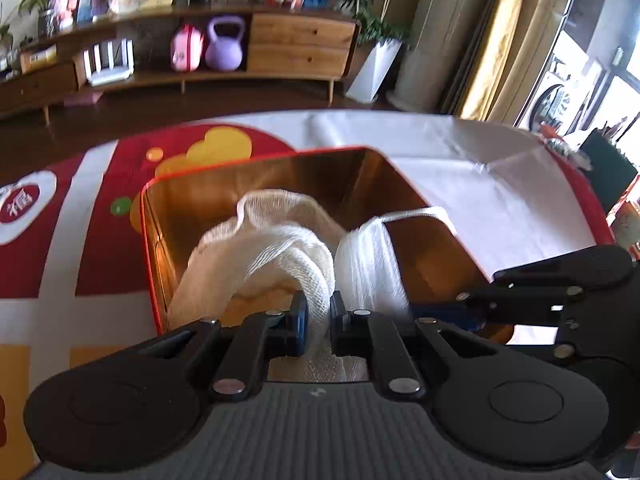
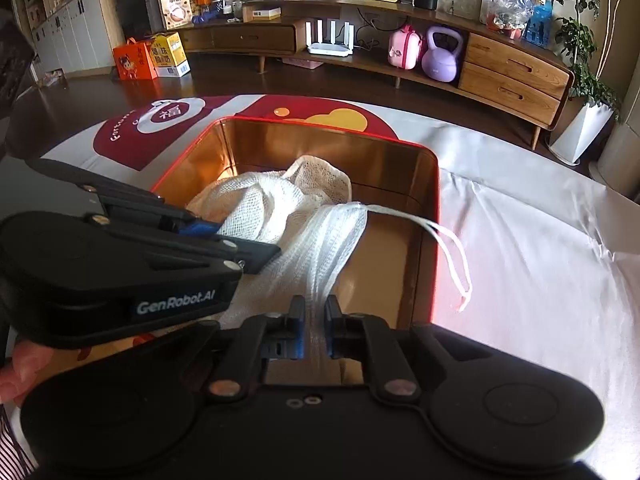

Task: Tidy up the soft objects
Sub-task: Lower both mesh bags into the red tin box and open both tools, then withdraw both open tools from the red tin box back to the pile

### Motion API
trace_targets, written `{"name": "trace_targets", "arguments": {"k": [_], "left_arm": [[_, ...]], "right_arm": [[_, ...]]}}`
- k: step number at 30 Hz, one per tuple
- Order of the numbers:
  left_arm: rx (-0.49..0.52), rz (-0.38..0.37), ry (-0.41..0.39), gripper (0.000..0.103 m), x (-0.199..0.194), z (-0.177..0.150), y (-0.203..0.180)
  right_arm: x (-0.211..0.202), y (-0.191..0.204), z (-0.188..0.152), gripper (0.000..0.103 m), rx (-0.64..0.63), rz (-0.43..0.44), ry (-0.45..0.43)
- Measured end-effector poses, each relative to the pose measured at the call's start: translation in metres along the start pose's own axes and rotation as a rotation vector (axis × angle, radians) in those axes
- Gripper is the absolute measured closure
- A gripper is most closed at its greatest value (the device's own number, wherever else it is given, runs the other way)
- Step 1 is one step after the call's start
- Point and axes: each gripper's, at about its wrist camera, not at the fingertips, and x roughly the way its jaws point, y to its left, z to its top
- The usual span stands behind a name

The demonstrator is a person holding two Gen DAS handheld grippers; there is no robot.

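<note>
The tin (image 2: pixel 428 216), a red box with a gold inside, sits open on the printed cloth (image 2: pixel 520 240), and the white mesh bag (image 2: pixel 280 208) is mostly down in it, bunched on the floor of the tin. The left gripper (image 1: pixel 318 316), at the near rim of the tin, has its jaws nearly closed on a twisted rope of the mesh. The right gripper (image 2: pixel 314 320), beside it at the same near rim, has a thin gathered strand of the bag between its jaws; they stand a little apart, and I cannot tell whether the pads press on it. The bag's drawstring (image 2: pixel 452 256) hangs out over the tin's right wall onto the cloth. So, by my reading, the placing is nearly done: what is left is to let go with both grippers and tuck the drawstring and the trailing mesh inside the tin.
</note>
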Motion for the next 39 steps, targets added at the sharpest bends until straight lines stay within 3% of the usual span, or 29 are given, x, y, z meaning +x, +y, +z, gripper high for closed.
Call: {"name": "trace_targets", "arguments": {"k": [11, 15, 19, 39], "left_arm": [[-0.035, 0.041, 0.051, 0.087, 0.000, 0.002, 0.000], [-0.034, 0.051, 0.037, 0.072, -0.009, 0.004, -0.001], [-0.043, 0.063, 0.013, 0.044, -0.020, 0.007, -0.003], [-0.014, 0.111, -0.113, 0.043, -0.104, -0.005, -0.025]], "right_arm": [[-0.010, 0.004, 0.001, 0.071, -0.028, -0.020, -0.010], [-0.019, 0.003, 0.001, 0.067, -0.023, -0.021, -0.019], [-0.030, 0.002, 0.000, 0.064, -0.010, -0.025, -0.032], [-0.110, 0.006, -0.016, 0.036, 0.054, -0.014, -0.122]]}}
